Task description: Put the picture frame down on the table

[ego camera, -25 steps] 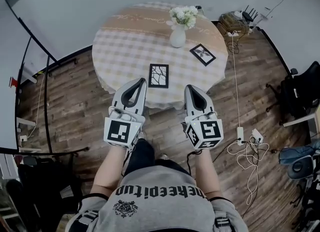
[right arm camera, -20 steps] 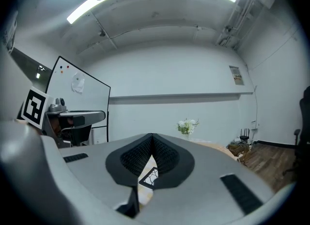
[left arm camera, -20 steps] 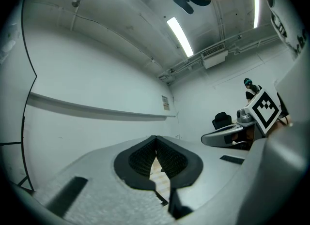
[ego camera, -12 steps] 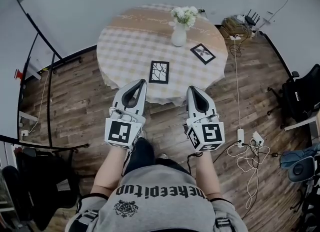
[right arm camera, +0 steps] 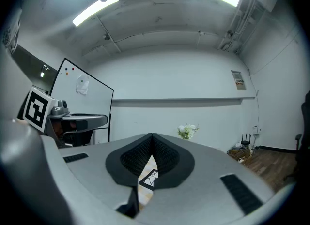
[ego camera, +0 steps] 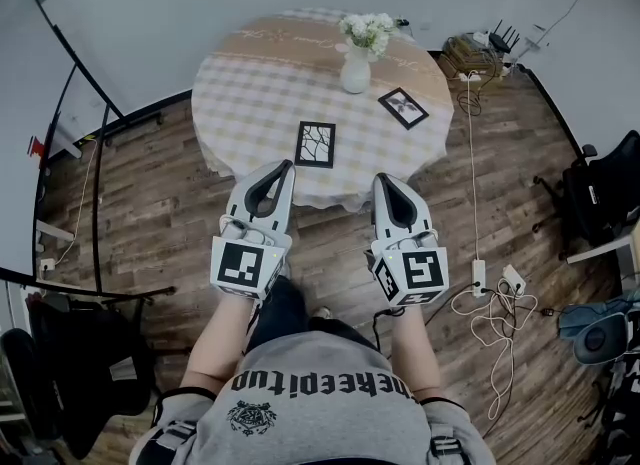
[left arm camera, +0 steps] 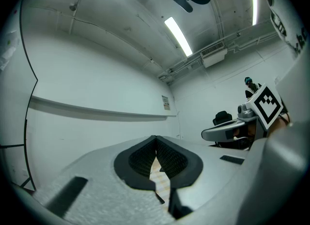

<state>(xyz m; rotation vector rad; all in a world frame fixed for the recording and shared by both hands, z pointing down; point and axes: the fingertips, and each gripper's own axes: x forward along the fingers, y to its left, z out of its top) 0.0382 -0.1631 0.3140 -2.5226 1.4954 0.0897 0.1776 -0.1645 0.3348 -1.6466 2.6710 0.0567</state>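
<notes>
A: Tongs, state?
B: Left tongs [ego camera: 284, 165] clenched, tips meeting, nothing between them. Right tongs [ego camera: 381, 178] likewise clenched and empty. Both are held side by side just short of the near edge of the round, cloth-covered bench [ego camera: 250, 93], over the wood floor [ego camera: 150, 223].
A: Picture frame?
B: Picture frame [ego camera: 316, 144] lies flat on the bench close to its near edge, ahead of the gap between the two tongs and touching neither. Its branch-pattern face is up.
A: Anything else on the bench?
B: Second frame [ego camera: 403, 108], also flat, right of the first and farther back. White vase [ego camera: 355, 73] with flowers behind both, toward the middle. The three stand apart from one another
</notes>
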